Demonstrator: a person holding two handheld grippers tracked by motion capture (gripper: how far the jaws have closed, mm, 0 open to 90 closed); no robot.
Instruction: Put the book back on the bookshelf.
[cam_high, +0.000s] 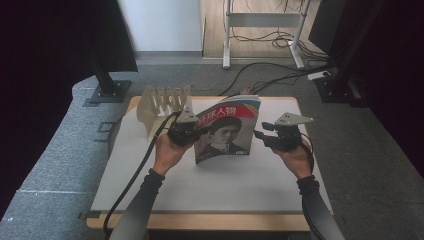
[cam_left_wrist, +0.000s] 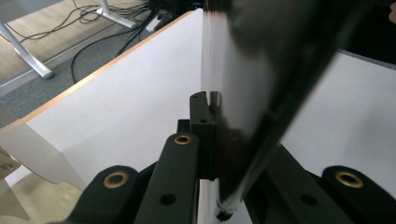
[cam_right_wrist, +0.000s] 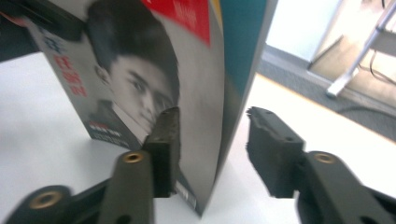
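While the magazine (cam_high: 227, 131) stands upright on its lower edge at the middle of the white table (cam_high: 150, 170), its cover facing the person, the work looks to be a hand-over from one side to the other, perhaps on the way to the wooden rack (cam_high: 162, 107) at the upper left of the tabletop. Only the left gripper (cam_high: 192, 131) has a real hold: in the left gripper view its jaws are pressed together on the magazine's edge (cam_left_wrist: 233, 93), which runs up the middle of that frame. The right gripper (cam_high: 261, 136) sits just to the right of the magazine in the high view, jaws apart; in its own view they straddle the other edge (cam_right_wrist: 219, 140) without pinching it (the gap on the right side is plain). My guess is the next move needs the left grip to stay firm, since nothing else keeps the magazine upright. Both forearms come up from the bottom of the frame, hands cupped under the grippers, which point inward toward each other.
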